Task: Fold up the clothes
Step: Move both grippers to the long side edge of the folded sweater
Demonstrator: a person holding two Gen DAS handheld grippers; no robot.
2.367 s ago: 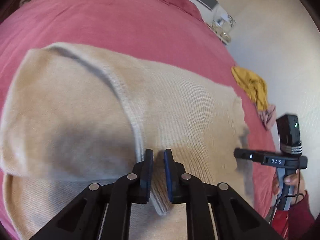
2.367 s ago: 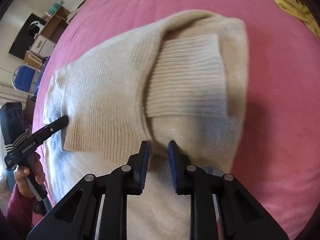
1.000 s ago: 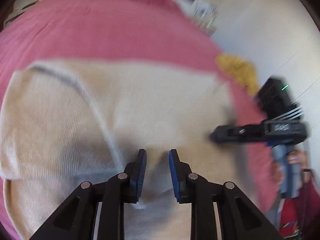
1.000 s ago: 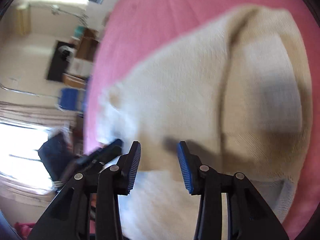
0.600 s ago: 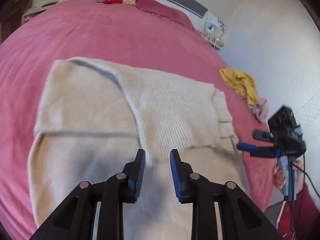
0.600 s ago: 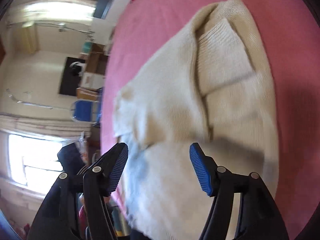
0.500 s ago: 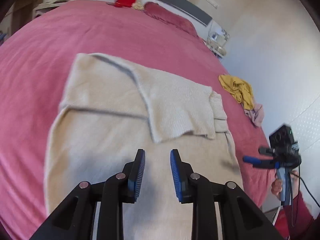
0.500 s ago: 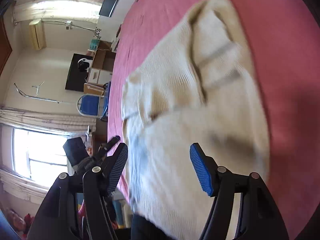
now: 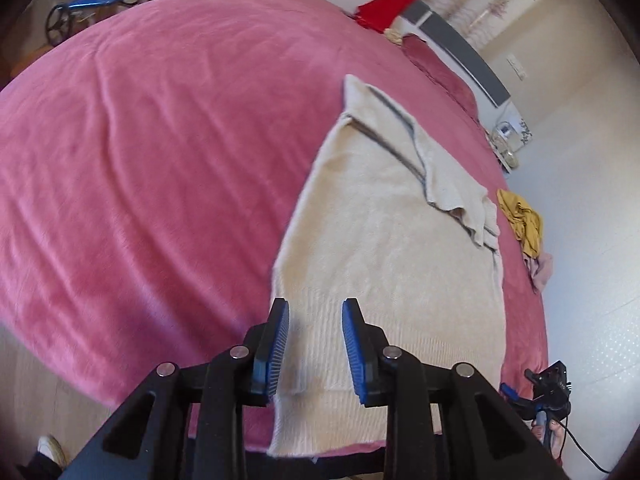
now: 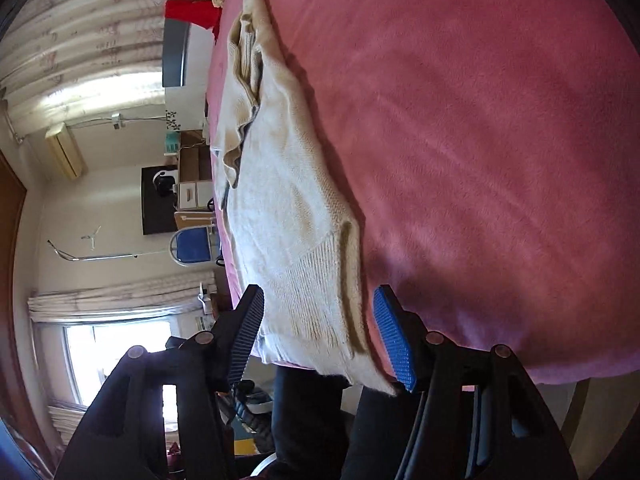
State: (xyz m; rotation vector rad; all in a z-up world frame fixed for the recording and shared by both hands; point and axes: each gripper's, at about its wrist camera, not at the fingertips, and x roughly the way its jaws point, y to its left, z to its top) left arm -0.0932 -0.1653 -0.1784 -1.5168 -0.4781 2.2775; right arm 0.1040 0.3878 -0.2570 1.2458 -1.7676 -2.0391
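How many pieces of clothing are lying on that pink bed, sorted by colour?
Cream: 1, the sweater
Yellow: 1, a crumpled garment at the bed's edge
Pale pink: 1, a small bundle beside the yellow one
Red: 1, a cloth draped over the headboard
Total: 4

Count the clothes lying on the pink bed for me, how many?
3 for sure: the cream sweater spread by the near edge, a yellow garment at the far right edge, a pinkish one beside it. More may be hidden.
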